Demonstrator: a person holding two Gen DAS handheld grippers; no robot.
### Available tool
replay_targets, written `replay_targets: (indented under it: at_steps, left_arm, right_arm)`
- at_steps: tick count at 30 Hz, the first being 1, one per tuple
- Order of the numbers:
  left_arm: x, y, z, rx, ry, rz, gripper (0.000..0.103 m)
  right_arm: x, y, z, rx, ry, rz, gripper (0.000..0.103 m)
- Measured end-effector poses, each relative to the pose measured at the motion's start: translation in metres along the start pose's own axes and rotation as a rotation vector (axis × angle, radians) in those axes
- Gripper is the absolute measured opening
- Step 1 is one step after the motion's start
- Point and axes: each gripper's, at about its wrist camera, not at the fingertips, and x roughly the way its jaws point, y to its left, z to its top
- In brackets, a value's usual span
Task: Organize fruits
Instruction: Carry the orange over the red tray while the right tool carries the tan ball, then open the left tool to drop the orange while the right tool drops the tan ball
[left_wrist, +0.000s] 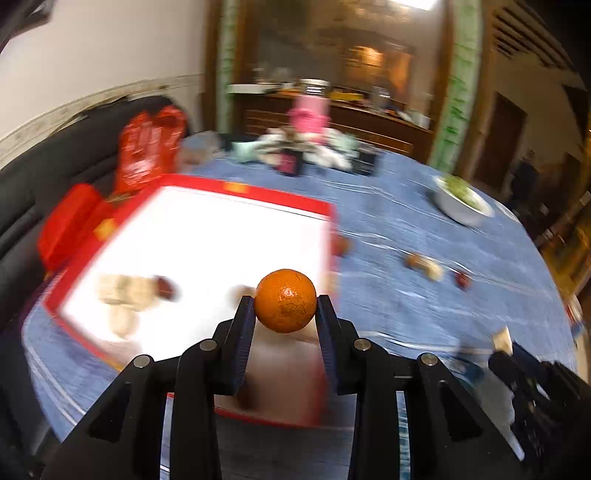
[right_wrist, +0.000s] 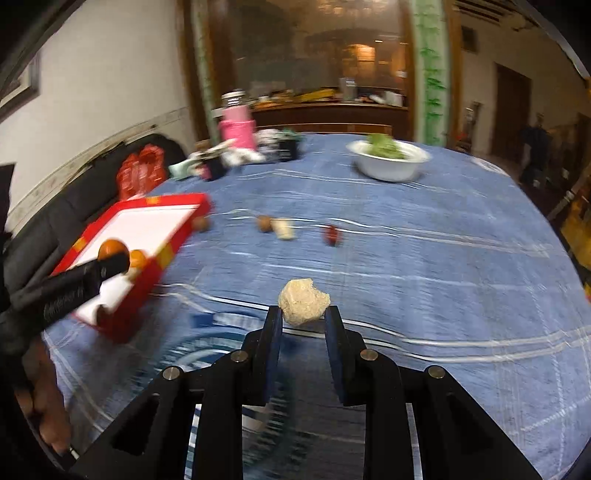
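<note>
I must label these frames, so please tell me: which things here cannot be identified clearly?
- Left wrist view: pale and dark items in the red box, smeared by motion blur.
- Both views: small items on the blue cloth, too blurred to name.
- Right wrist view: green contents of the white bowl, blurred.

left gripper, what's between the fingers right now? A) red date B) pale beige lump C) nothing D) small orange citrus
D: in the left wrist view the left gripper is clamped on the small orange citrus above the red-rimmed tray; the pale beige lump sits in the right gripper.
</note>
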Motion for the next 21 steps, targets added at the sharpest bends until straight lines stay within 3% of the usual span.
replay_targets:
  at_steps: [6, 10, 21]
  left_arm:
    - [0.024, 0.064, 0.019, -0.083, 0.034, 0.132, 0.031]
    - [0.037, 0.085, 0.03, -0.097, 0.051, 0.168, 0.032]
    - [0.042, 0.074, 0.024, -0.043, 0.098, 0.12, 0.032]
  right_arm:
    - [0.028, 0.08, 0.032, -0.115, 0.003, 0.172, 0.024]
    - [0.053, 0.126, 0.053, -0.163, 0.015, 0.253, 0.024]
    - [0.115, 0.17, 0.086, -0.19, 0.071, 0.256, 0.024]
